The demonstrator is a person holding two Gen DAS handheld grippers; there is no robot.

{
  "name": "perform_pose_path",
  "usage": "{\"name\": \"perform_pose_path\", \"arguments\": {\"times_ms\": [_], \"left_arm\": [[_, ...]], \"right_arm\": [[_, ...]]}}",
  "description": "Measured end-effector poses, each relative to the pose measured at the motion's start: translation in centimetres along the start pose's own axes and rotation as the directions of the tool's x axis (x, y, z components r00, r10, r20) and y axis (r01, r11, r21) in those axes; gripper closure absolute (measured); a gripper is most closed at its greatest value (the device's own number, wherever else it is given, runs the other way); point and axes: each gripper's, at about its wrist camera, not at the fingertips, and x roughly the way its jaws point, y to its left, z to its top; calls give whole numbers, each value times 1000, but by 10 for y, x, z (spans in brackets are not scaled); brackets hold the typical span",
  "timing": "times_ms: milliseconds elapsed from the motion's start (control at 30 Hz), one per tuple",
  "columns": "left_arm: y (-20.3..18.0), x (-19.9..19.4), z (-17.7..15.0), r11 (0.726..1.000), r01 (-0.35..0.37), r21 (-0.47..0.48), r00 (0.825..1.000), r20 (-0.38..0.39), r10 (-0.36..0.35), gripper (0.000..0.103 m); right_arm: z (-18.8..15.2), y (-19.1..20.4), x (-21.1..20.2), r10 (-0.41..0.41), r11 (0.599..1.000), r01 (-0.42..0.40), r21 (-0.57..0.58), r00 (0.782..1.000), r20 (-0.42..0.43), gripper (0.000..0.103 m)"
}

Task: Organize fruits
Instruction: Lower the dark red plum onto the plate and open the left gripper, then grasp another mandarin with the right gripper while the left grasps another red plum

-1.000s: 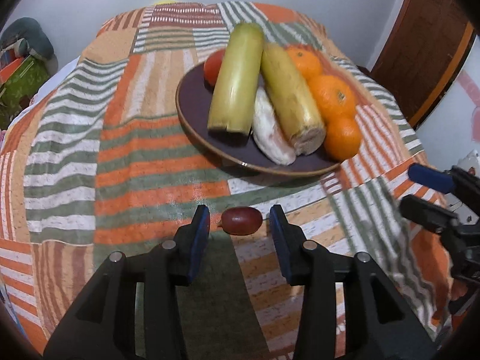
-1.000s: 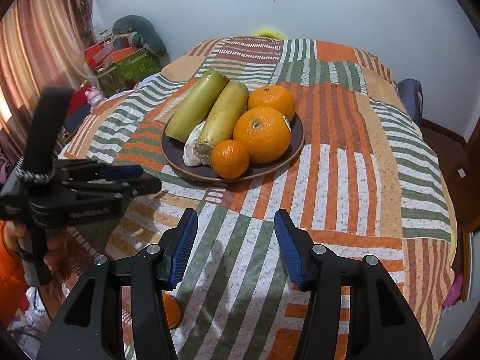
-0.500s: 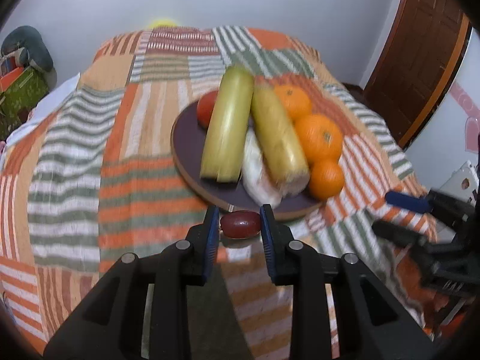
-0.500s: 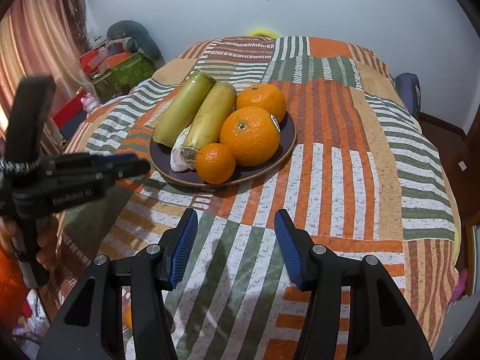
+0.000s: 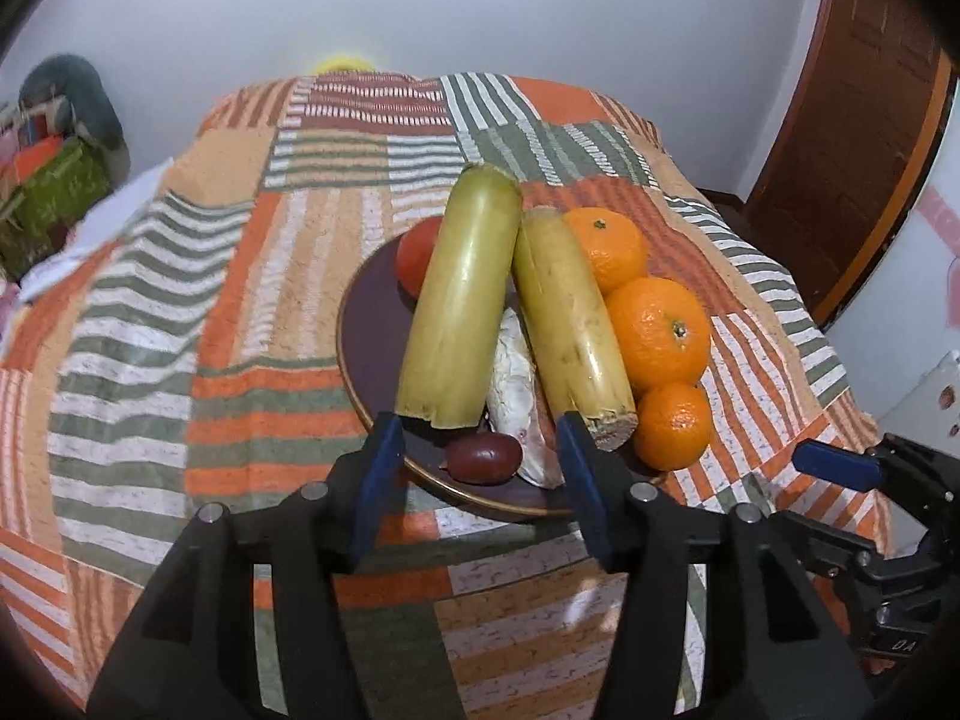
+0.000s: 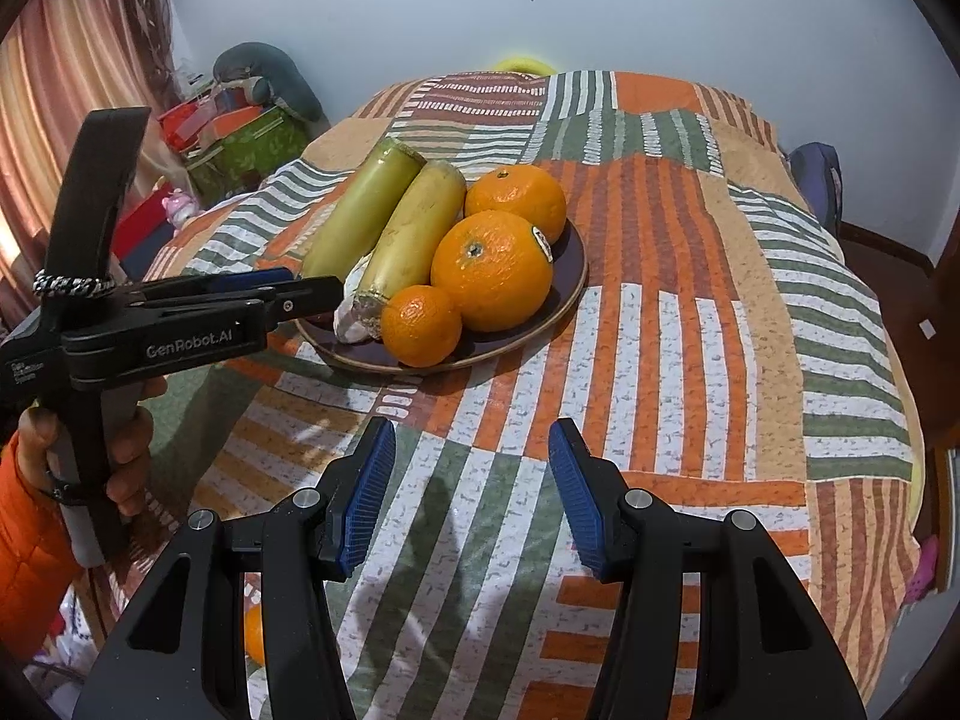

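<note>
A dark plate on the striped bedspread holds two yellow-green stalks, three oranges, a tomato and a whitish piece. A small dark red fruit lies on the plate's near rim. My left gripper is open, its blue pads on either side of that fruit and apart from it. It also shows in the right wrist view at the plate's left edge. My right gripper is open and empty over the bedspread, in front of the plate.
The plate sits on a bed with a patchwork cover. Boxes and bags stand at the far left by a curtain. A wooden door is at the right. An orange object lies low beside the bed.
My left gripper carried the dark red fruit forward onto the plate's near rim and opened, letting it go. My right gripper stayed open and barely moved.
</note>
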Motion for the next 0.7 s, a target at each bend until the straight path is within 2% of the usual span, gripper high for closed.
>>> {"name": "perform_pose_path", "arguments": {"times_ms": [133,300,567,700], "left_arm": [[-2,-20,-5,1000,16,15,1000,5,-16,50],[-5,-57,-17,1000,2,25,999,34,-3,50],[-7,-120,-55,999,-29,38,998,58,27,50],[-7,-138,-71,999,-23,32,999,48,22,48]], "right_arm": [[0,4,-8,1,1000,-1,-5,1000,8,53],[-1,18,-28,1,1000,0,-28,999,34,53],[-10,45,-68,-5,997,11,-70,997,77,53],[-20,55,-78,-14,996,22,-85,996,89,45]]}}
